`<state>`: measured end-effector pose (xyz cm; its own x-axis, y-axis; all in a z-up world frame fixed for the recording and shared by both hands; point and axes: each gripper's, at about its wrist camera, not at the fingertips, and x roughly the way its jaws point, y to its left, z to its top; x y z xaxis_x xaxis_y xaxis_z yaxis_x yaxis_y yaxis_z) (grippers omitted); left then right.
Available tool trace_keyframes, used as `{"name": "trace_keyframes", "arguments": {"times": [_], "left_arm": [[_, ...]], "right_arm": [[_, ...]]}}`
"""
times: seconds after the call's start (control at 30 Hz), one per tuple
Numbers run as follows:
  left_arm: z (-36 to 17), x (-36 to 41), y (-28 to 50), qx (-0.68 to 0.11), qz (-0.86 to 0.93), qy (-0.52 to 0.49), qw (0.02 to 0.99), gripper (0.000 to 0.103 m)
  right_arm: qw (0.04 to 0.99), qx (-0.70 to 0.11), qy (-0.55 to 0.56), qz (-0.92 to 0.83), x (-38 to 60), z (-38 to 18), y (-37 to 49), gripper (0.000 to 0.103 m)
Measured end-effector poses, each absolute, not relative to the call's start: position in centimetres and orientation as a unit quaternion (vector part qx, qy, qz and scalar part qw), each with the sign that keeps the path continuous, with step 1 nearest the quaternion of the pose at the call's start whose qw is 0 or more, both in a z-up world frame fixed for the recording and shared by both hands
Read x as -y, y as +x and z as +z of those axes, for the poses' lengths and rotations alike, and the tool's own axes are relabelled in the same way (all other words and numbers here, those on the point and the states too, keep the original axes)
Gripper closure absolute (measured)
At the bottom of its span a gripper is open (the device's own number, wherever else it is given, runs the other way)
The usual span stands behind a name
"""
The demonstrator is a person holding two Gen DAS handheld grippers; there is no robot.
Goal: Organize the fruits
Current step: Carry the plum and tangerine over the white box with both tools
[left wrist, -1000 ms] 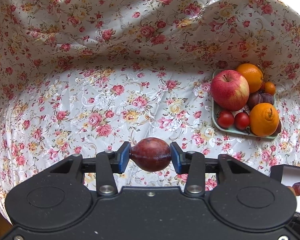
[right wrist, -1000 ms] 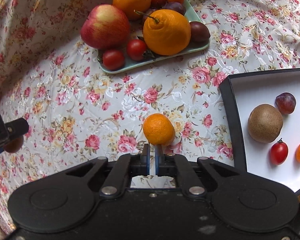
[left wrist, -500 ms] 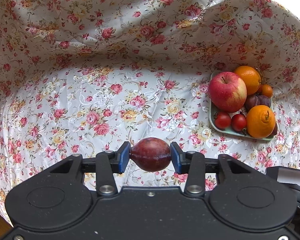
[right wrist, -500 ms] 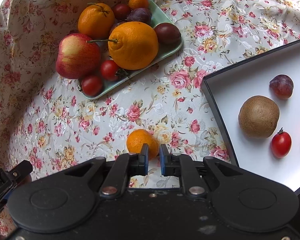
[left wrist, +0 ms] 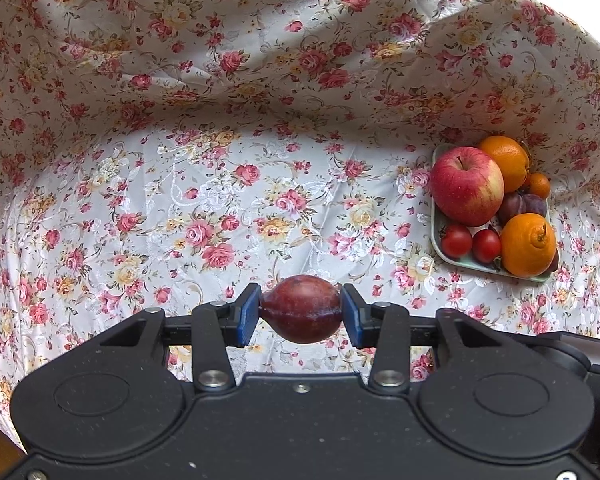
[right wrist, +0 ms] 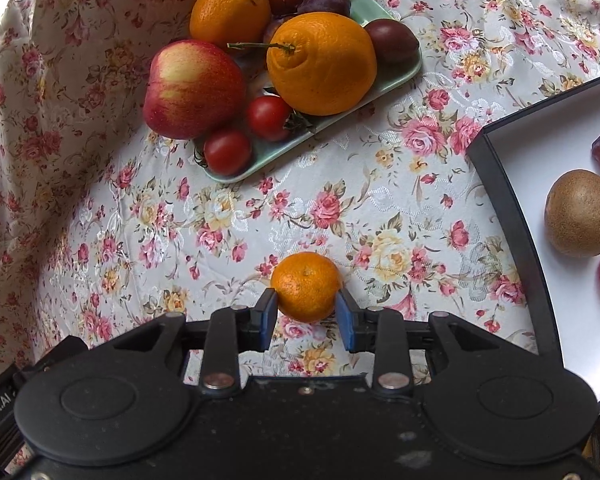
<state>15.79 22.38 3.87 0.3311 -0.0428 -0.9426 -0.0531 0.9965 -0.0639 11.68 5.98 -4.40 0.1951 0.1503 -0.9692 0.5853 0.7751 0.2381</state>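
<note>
While left gripper (left wrist: pixel 301 314) jaws clamp plum (left wrist: pixel 301 309), right gripper (right wrist: pixel 307 314) jaws opening astride mandarin (right wrist: pixel 306 286).

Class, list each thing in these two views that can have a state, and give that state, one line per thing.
Left tongs: shut on the plum.
Right tongs: opening, either side of the mandarin.
Mandarin: lying on the cloth.
Green tray: piled with fruit.
White box: partly filled.

Shiny floral satin cloth (right wrist: pixel 380 208), glossy green tray (right wrist: pixel 396 76), matt fuzzy kiwi (right wrist: pixel 580 212)
</note>
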Motion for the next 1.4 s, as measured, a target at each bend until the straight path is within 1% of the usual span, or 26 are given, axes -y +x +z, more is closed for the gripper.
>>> {"name": "trace_keyframes", "arguments": {"times": [0.17, 0.3, 0.53, 0.67, 0.8, 1.03, 1.13, 1.27, 1.4], "left_arm": [[3.7, -23.2, 15.9, -0.581, 0.005, -0.042, 0.813, 0.052], [3.6, -23.7, 15.9, -0.582, 0.007, -0.042, 0.812, 0.052], [3.7, -24.1, 15.9, -0.581, 0.011, -0.038, 0.813, 0.052], [4.0, -23.7, 15.8, -0.578, 0.010, -0.033, 0.816, 0.052], [4.6, -22.5, 15.5, -0.572, 0.000, -0.028, 0.820, 0.052], [5.3, -17.5, 14.4, -0.564, -0.039, -0.001, 0.825, 0.052], [5.0, -14.5, 13.8, -0.567, -0.064, 0.017, 0.821, 0.052], [4.7, -9.5, 12.2, -0.567, -0.109, 0.051, 0.815, 0.052], [4.3, -5.2, 10.2, -0.578, -0.165, 0.064, 0.797, 0.052]], "right_arm": [[0.727, -0.611, 0.267, -0.164, -7.6, -4.7, 12.4, 0.062], [0.719, -0.620, 0.266, -0.169, -8.2, -5.7, 13.0, 0.059], [0.724, -0.622, 0.235, -0.185, -9.4, -6.2, 13.2, 0.060], [0.723, -0.613, 0.258, -0.186, -8.8, -5.3, 12.9, 0.060], [0.735, -0.587, 0.287, -0.183, -7.2, -3.5, 12.3, 0.060], [0.757, -0.529, 0.313, -0.221, -1.8, -0.2, 10.2, 0.060], [0.758, -0.506, 0.324, -0.255, 2.0, 0.9, 8.6, 0.060], [0.751, -0.484, 0.335, -0.300, 7.1, 1.8, 6.3, 0.060], [0.728, -0.470, 0.363, -0.343, 12.3, 1.8, 3.7, 0.060]]}}
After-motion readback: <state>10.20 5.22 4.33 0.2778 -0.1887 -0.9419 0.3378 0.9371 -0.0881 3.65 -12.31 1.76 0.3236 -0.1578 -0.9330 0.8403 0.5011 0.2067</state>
